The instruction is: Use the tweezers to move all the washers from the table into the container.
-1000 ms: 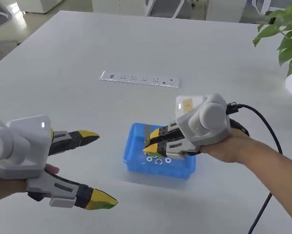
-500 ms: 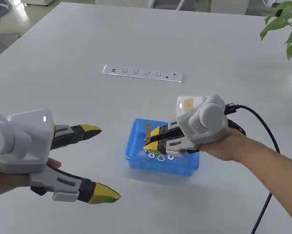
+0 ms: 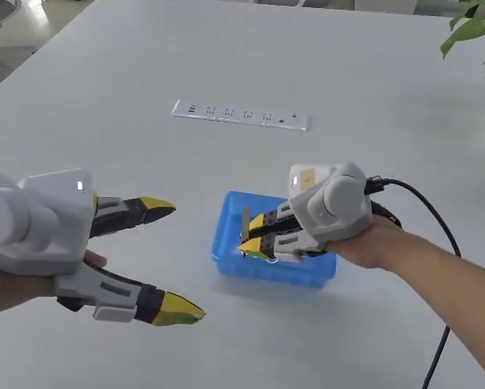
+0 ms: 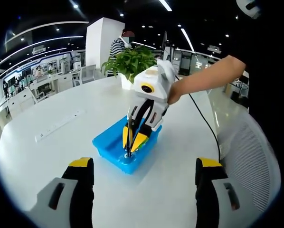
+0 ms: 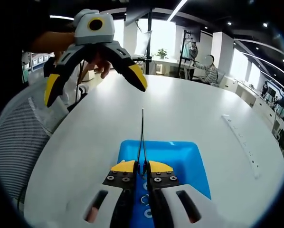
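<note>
On a white table (image 3: pixel 372 97), the left gripper (image 3: pixel 178 259) is hovering with jaws spread wide while the right gripper (image 3: pixel 249 241) is reaching over the blue container (image 3: pixel 251 271), pinching slim tweezers (image 5: pixel 142 137); washers (image 5: pixel 143 199) are lying inside.

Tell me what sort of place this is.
Probably an open-plan office or lab: a large white table with a power strip on it, a mesh office chair beside it, a potted plant, and ceiling strip lights overhead.
</note>
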Action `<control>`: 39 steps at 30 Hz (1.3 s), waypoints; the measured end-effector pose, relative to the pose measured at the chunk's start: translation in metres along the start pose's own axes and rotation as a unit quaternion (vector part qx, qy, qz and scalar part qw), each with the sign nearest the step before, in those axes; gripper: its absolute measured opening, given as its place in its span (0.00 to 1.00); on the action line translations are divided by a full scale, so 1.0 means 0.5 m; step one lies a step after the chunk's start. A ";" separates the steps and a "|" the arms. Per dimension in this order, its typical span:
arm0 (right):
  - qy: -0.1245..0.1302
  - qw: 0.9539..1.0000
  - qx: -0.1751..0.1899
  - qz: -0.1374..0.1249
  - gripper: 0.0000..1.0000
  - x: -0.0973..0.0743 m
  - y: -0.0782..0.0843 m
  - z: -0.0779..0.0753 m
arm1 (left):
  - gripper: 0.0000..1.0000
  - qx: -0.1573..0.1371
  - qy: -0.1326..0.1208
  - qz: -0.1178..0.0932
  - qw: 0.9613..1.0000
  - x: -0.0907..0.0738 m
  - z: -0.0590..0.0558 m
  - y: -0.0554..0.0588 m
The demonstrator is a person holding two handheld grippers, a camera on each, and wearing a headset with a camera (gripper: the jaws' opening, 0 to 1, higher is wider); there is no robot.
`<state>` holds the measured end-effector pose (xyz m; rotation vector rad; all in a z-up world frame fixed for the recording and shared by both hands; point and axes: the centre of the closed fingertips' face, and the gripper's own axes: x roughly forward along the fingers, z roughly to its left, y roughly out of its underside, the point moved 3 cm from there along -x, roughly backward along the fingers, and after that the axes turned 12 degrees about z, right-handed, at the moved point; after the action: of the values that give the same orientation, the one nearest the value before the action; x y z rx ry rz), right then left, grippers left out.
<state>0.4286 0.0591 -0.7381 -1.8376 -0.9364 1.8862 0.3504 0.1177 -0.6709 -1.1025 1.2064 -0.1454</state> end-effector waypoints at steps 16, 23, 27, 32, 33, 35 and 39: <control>-0.004 1.000 -0.005 0.010 0.08 0.008 0.017 -0.002 | 0.46 0.046 0.025 0.000 0.999 0.043 0.033 -0.062; -0.005 1.000 -0.006 0.008 0.09 0.009 0.018 -0.004 | 0.31 0.079 0.025 0.007 0.997 0.072 0.049 -0.089; -0.006 1.000 -0.006 0.006 0.09 0.010 0.017 -0.004 | 0.24 0.101 0.022 0.016 0.995 0.090 0.060 -0.100; -0.005 1.000 -0.009 0.007 0.09 0.011 0.017 -0.004 | 0.17 0.118 0.037 0.021 0.992 0.107 0.062 -0.110; -0.005 1.000 -0.009 0.007 0.09 0.012 0.017 -0.005 | 0.16 0.120 0.038 0.023 0.992 0.109 0.063 -0.111; -0.005 1.000 -0.011 0.008 0.09 0.011 0.016 -0.004 | 0.15 0.120 0.042 0.024 0.992 0.112 0.066 -0.112; -0.006 1.000 -0.011 0.008 0.09 0.012 0.017 -0.004 | 0.13 0.124 0.051 0.031 0.990 0.120 0.067 -0.107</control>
<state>0.4318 0.0576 -0.7481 -1.8549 -0.9531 1.9057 0.4255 0.0738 -0.6736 -0.8473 1.2756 -0.2986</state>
